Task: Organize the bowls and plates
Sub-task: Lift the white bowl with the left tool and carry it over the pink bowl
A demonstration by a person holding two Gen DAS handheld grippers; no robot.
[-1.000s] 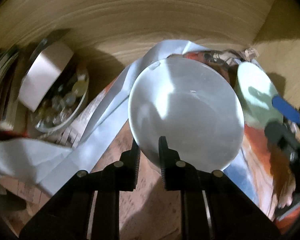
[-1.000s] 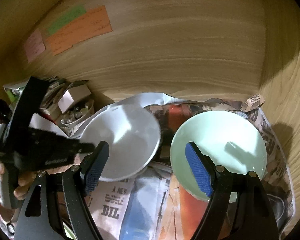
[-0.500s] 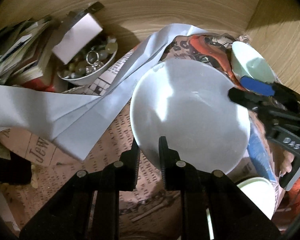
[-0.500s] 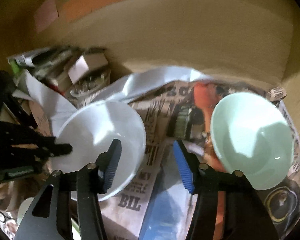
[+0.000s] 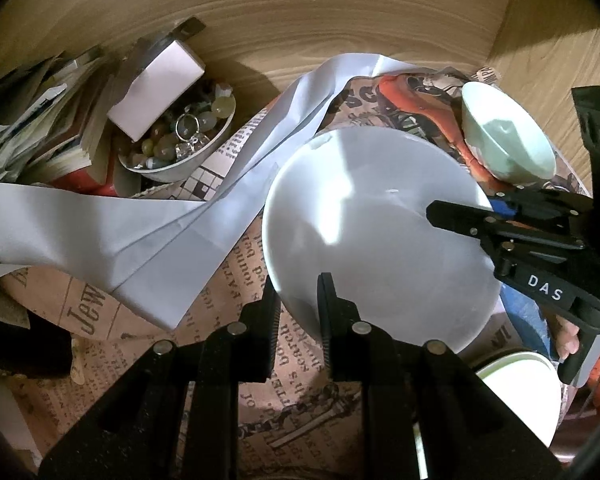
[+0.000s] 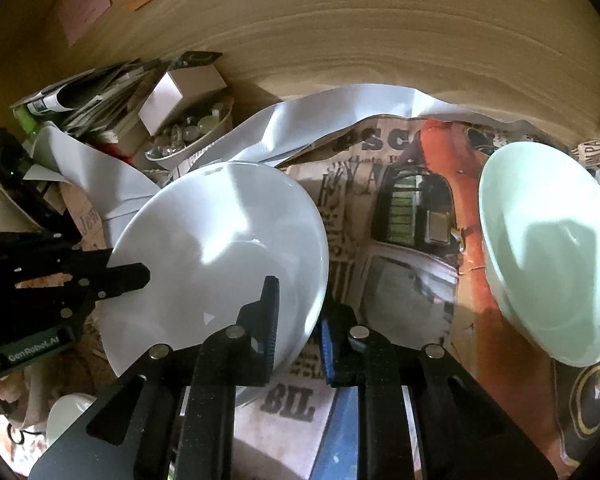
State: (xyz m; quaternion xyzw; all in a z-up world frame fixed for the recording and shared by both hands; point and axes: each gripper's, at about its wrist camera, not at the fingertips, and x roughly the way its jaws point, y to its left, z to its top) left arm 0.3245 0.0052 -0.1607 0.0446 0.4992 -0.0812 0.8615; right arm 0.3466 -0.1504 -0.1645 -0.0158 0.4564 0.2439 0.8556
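A large white bowl (image 5: 380,236) is held tilted above the newspaper-lined shelf. My left gripper (image 5: 298,300) is shut on its near rim. My right gripper (image 6: 298,316) is shut on the same white bowl (image 6: 220,248) at its right rim, one finger inside and one outside; it also shows in the left wrist view (image 5: 460,216). A pale green bowl (image 6: 548,248) stands on the newspaper at the right, and also shows in the left wrist view (image 5: 508,136). Another white bowl (image 5: 520,388) shows low at the right.
A small bowl of beads and trinkets (image 5: 180,144) with a white box (image 5: 156,88) on it stands at the back left, beside stacked books and papers (image 5: 40,120). A loose white paper sheet (image 5: 140,232) lies across the newspaper. Wooden walls close the back and right.
My right gripper has moved left from the green bowl and closed on the white bowl's right rim. The left gripper still holds the bowl.
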